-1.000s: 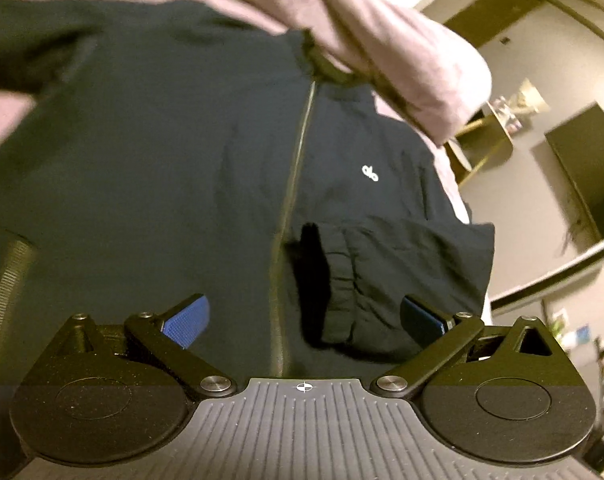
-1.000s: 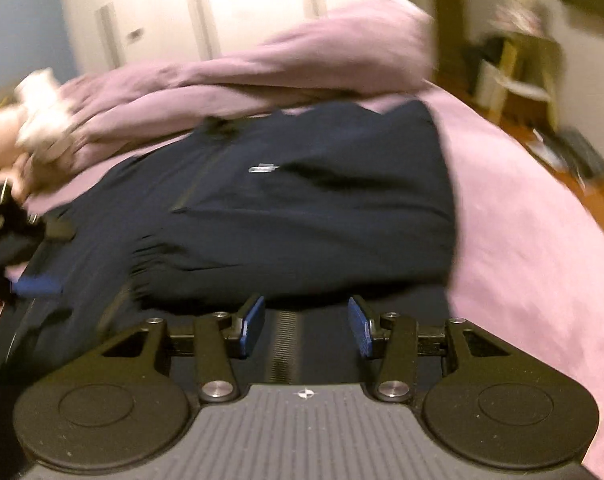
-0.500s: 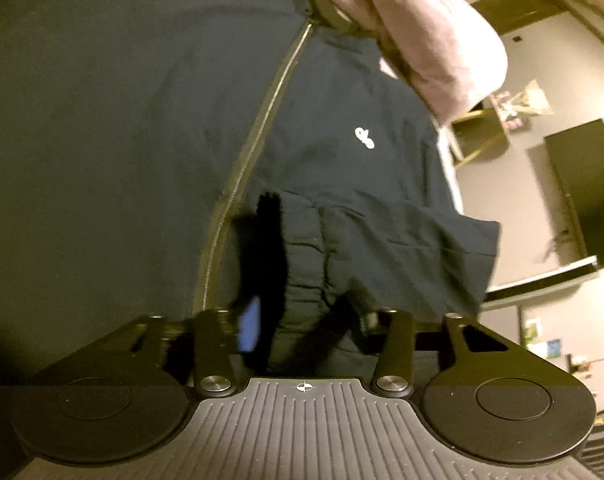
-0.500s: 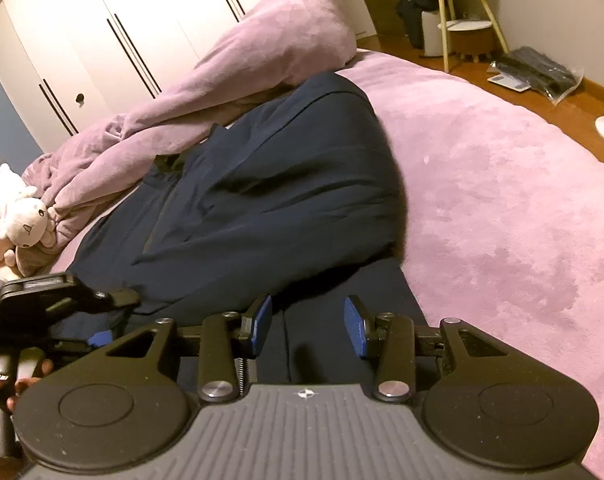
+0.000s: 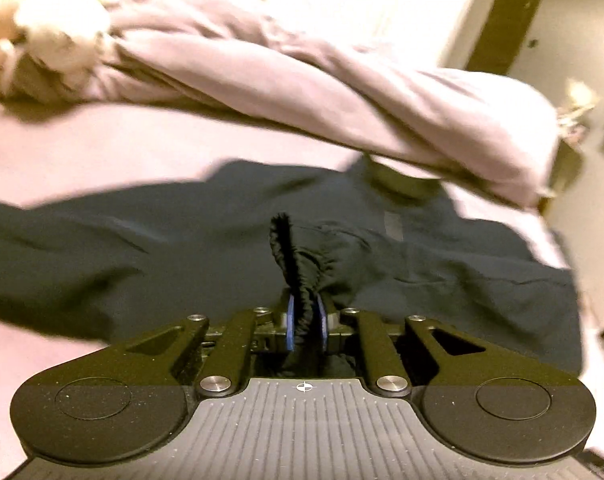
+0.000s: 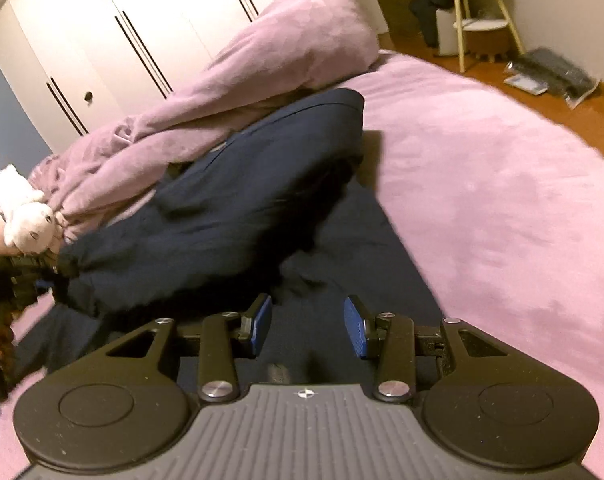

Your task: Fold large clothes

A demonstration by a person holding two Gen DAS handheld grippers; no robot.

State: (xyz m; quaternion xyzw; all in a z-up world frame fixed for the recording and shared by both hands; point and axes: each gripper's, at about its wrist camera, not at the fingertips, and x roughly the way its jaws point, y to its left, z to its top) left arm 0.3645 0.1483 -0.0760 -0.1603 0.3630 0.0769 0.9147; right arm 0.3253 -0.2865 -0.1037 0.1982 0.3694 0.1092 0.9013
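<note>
A dark navy zip jacket (image 5: 142, 256) lies spread on a pink bed (image 6: 482, 184). My left gripper (image 5: 304, 322) is shut on the jacket's elastic sleeve cuff (image 5: 290, 252), which stands up between the blue pads. In the right wrist view the jacket (image 6: 238, 208) is partly bunched and lifted at the left, where the left gripper (image 6: 34, 280) holds it. My right gripper (image 6: 307, 326) is open and empty just above the jacket's lower part near the front.
A rumpled pink duvet (image 5: 302, 80) lies along the back of the bed over the jacket's collar. A white plush toy (image 6: 20, 212) sits at the left. White wardrobes (image 6: 122, 28) stand behind. A small side table (image 6: 482, 8) and bags stand on the wooden floor at right.
My left gripper closed on the sleeve cuff and lifted it, pulling the sleeve leftward. My right gripper stayed open and moved a little closer over the jacket's hem.
</note>
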